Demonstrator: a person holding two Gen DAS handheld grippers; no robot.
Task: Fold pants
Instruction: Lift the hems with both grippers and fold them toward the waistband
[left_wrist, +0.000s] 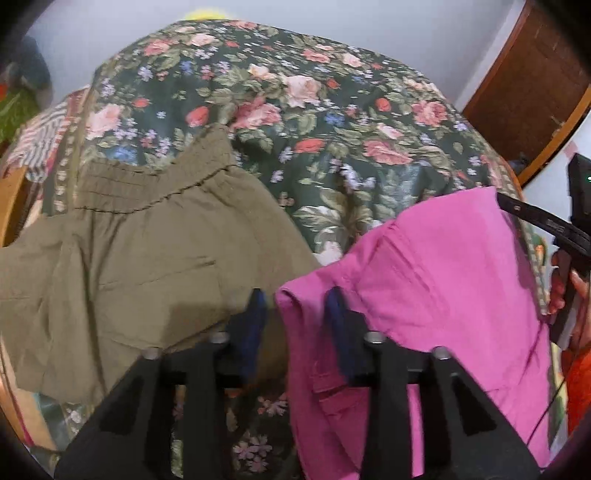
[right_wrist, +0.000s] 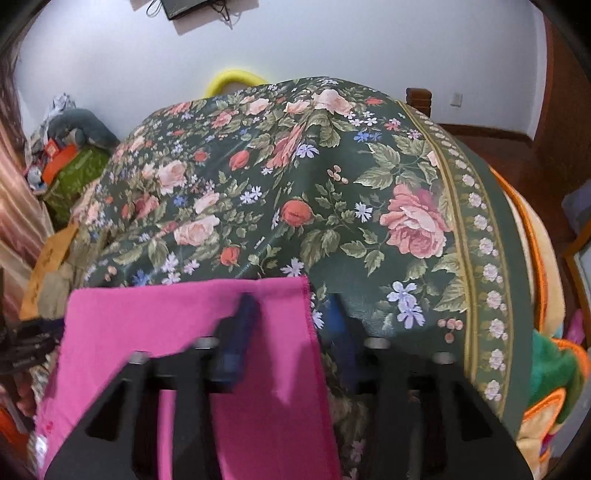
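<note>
Nearest the left gripper (left_wrist: 295, 295), its two dark blue-padded jaws stand apart, and the folded corner of the bright pink cotton pants (left_wrist: 424, 288) rises into the gap between them, closer to the right-hand jaw; nothing is pinched yet. From there the pink cloth spreads away to the right of the jaws and down past them. The left gripper looks placed to close on that corner, probably so the fold can be carried or squared.

The right gripper (right_wrist: 291, 306) also has its jaws apart. Its left-hand jaw lies over the pink pants (right_wrist: 184, 332), close to their stitched edge, while the right-hand jaw sits beyond that edge over bare bedspread. Straddling the hem this way suggests it is lining up to take the edge; whether either pad touches the cloth I cannot tell.

To the left of the left gripper's jaws lies a second garment, olive-drab fabric with a gathered elastic waistband (left_wrist: 147, 240), spread out and well apart from the right gripper.

Ahead of both pairs of jaws stretches the dark green bedspread printed with pink roses (right_wrist: 332, 184), mounded and slightly creased, so a soft working surface. Farther still are a pale bluish wall (right_wrist: 332, 44), a yellow ring-shaped thing (right_wrist: 236, 75) peeking over the bedspread, and clutter piled off to the left.
</note>
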